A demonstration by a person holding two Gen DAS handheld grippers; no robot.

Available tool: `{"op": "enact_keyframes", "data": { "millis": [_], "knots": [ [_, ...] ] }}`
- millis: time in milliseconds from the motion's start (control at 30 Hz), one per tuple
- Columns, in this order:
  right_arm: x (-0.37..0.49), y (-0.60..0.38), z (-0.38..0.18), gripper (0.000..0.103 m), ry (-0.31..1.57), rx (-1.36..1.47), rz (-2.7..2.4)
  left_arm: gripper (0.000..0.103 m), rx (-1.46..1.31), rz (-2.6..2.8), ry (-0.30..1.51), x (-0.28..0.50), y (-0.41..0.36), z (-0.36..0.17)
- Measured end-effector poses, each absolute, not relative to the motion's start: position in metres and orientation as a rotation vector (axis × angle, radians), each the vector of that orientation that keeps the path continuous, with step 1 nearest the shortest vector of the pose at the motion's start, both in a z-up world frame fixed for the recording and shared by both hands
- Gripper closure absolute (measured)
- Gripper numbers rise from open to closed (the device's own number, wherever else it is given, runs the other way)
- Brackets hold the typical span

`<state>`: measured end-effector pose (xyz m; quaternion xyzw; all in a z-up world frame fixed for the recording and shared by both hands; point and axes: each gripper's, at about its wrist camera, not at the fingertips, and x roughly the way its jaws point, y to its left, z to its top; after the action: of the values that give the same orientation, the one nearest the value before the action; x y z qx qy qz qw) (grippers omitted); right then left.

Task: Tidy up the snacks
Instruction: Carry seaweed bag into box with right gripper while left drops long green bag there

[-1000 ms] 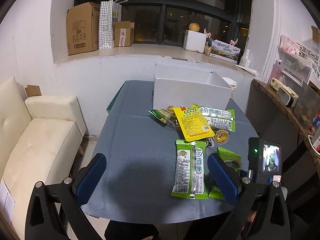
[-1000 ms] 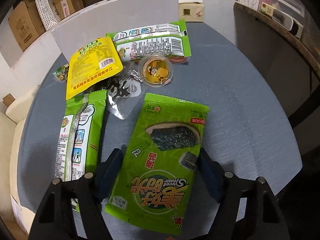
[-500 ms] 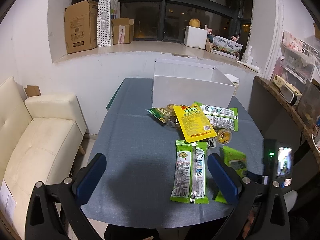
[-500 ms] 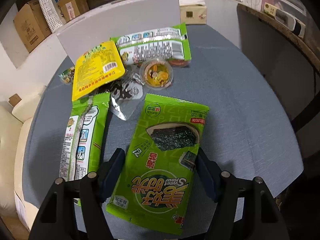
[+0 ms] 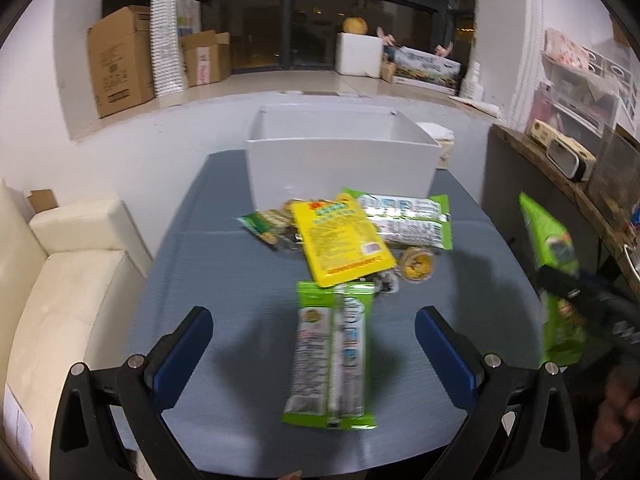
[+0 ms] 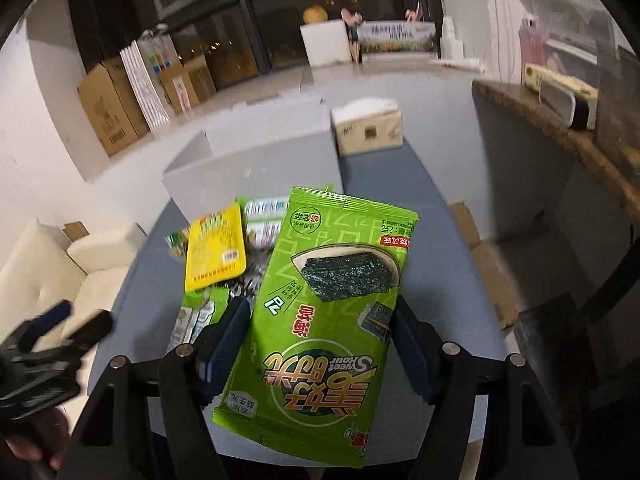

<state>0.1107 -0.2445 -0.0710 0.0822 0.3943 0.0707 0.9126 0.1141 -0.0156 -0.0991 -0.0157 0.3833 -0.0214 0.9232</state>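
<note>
My right gripper (image 6: 316, 344) is shut on the green seaweed snack packet (image 6: 332, 304) and holds it in the air above the table; the packet also shows at the right of the left wrist view (image 5: 554, 264). My left gripper (image 5: 314, 344) is open and empty above the near part of the grey table (image 5: 224, 280). Under it lies a green and white packet (image 5: 332, 356). Further back lie a yellow packet (image 5: 340, 248), another green and white packet (image 5: 404, 220), a small yellow jelly cup (image 5: 418, 264) and small wrapped snacks. A white open box (image 5: 340, 168) stands at the table's far end.
A cream sofa (image 5: 60, 300) stands left of the table. A tissue box (image 6: 366, 128) sits right of the white box. A wooden shelf (image 5: 560, 176) with items runs along the right. Cardboard boxes (image 5: 120, 60) sit on the window ledge.
My right gripper closed on the seaweed packet and lifted it off the table. My left gripper moved forward toward the snacks, still open.
</note>
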Motion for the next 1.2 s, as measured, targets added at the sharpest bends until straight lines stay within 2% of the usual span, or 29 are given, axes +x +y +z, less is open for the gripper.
{"op": "enact_keyframes", "data": {
  "millis": [433, 667, 733, 767, 833, 1000, 1200],
  "knots": [
    [0.109, -0.268, -0.074, 0.028, 0.787, 0.181, 0.171, 0.0, 0.025, -0.081, 0.939, 0.16, -0.044, -0.18],
    [0.112, -0.264, -0.08, 0.028, 0.802, 0.174, 0.182, 0.001, 0.025, -0.063, 0.984, 0.163, -0.033, -0.202],
    [0.113, -0.263, -0.081, 0.029, 0.804, 0.174, 0.187, 0.007, 0.044, -0.06, 0.998, 0.164, -0.035, -0.207],
    [0.113, -0.261, -0.082, 0.028, 0.806, 0.173, 0.19, 0.02, 0.045, -0.064, 1.011, 0.165, -0.036, -0.211],
    [0.113, -0.26, -0.083, 0.029, 0.81, 0.171, 0.189, 0.03, 0.031, -0.079, 0.998, 0.163, -0.036, -0.212],
    [0.114, -0.258, -0.084, 0.028, 0.813, 0.164, 0.195, 0.038, 0.004, -0.082, 1.001, 0.159, -0.034, -0.212],
    [0.117, -0.25, -0.083, 0.029, 0.809, 0.142, 0.207, 0.039, -0.011, -0.081, 0.912, 0.144, -0.023, -0.166]
  ]
}}
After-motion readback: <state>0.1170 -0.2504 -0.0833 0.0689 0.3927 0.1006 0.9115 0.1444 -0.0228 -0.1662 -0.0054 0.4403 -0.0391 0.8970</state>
